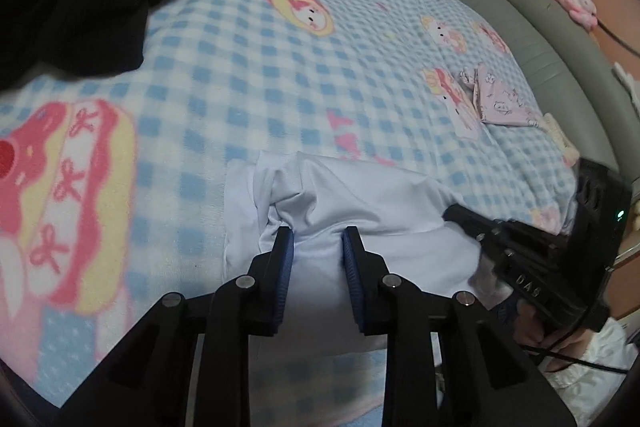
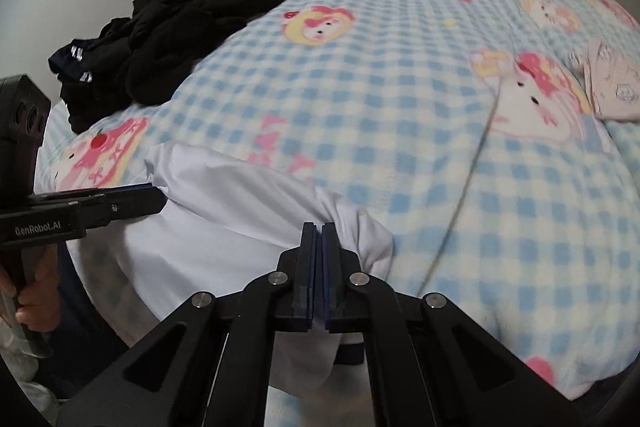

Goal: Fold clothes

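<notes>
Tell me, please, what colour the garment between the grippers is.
White garment, clearest in the right wrist view.

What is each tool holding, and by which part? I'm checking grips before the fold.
The right tool is shut on a bunched edge of the white garment. The left tool stands open astride the garment, gripping nothing.

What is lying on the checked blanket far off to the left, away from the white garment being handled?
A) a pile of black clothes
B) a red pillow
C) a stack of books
A: a heap of black clothes sits on the blanket, far left of the white garment.
</notes>
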Demonstrator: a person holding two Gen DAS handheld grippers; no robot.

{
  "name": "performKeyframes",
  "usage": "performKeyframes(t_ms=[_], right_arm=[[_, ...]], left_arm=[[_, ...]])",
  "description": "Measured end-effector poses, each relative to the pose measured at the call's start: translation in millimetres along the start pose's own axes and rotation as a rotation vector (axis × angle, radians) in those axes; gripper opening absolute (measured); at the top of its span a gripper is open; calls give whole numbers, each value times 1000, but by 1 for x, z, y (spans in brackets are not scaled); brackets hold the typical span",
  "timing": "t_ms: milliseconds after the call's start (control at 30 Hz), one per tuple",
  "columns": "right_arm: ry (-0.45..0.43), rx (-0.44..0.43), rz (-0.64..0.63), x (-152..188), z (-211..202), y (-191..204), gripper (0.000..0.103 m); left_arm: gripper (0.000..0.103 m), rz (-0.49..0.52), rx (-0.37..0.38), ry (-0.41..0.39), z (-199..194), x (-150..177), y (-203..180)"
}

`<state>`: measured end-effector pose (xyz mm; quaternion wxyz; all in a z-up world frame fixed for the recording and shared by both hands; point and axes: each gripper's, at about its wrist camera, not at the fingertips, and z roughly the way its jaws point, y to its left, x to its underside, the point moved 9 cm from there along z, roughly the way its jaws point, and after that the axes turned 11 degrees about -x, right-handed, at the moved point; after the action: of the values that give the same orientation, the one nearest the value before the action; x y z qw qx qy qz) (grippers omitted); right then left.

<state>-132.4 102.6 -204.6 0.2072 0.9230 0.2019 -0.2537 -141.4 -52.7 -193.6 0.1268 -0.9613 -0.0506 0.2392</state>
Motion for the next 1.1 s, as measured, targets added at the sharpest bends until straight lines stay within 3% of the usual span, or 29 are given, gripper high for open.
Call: performKeyframes(t_ms=[67, 133, 300, 467, 600, 733, 867, 1000, 1100], right_arm=[[-21, 72, 34, -3, -8, -16, 0], [-43, 147, 71, -7, -16, -33, 11], [-98, -48, 213, -8, -30, -37, 13], [-74, -79, 122, -15, -28, -7, 13], [-34, -92, 164, -8, -25, -9, 13], [57, -68, 131, 4, -17, -9, 13], [160, -30, 87, 10, 14, -14, 14], [78, -78, 130, -23, 20, -19, 16], [-4, -153, 237, -46, 18, -28, 16]], left_arm=[[28, -31, -23, -1, -5, -3, 7], [30, -50, -38, -11, -13, -6, 13], [32, -52, -39, -23, -15, -3, 17], [32, -34, -71, -108, -35, -12, 8], [33, 25, -55, -209, -61, -17, -12], [35, 89, -64, -70, -21, 1, -21], [35, 96, -73, -18, 2, 6, -19], [35, 55, -55, 5, 9, 0, -14], [35, 36, -49, -1, 13, 2, -14]])
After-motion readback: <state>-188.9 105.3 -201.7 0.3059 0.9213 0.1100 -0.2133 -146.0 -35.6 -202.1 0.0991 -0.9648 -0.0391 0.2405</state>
